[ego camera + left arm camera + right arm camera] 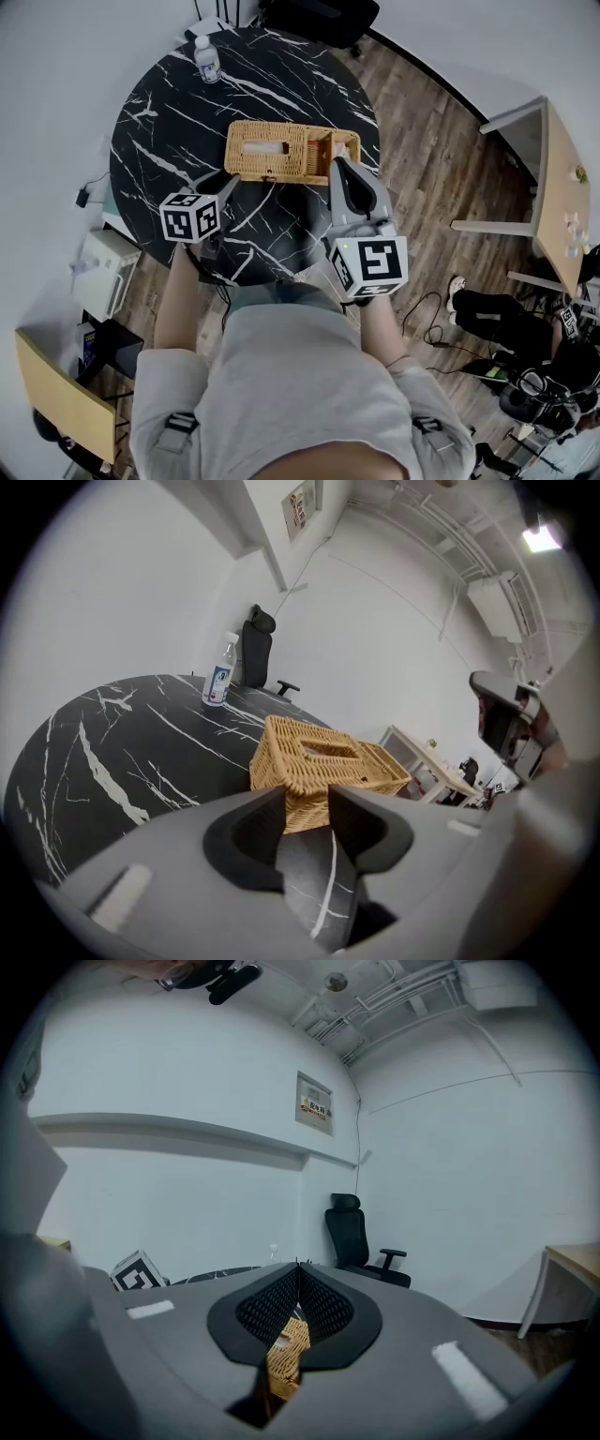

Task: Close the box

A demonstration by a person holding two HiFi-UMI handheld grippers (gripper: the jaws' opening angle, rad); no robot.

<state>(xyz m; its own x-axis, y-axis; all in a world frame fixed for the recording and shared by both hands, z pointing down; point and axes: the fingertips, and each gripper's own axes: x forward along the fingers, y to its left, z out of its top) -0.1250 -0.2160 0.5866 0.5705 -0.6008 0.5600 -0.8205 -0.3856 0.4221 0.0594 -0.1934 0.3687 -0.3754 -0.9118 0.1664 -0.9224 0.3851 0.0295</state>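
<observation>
A woven wicker box (267, 150) (319, 761) lies on the round black marble table (159, 122). Its long lid with a slot covers the left part, and the right end (342, 142) looks open at the top. My left gripper (231, 184) (307, 803) hovers open and empty just short of the box's near left corner. My right gripper (337, 164) (298, 1269) is at the box's right end with its fingertips meeting. A strip of wicker (286, 1354) shows in the gap below the tips; whether it is pinched I cannot tell.
A water bottle (206, 58) (218, 672) stands at the table's far edge. Behind it is a black office chair (319, 19) (352, 1232). A light wooden table (562, 197) and a seated person's legs (497, 314) are to the right. Cables lie on the wooden floor.
</observation>
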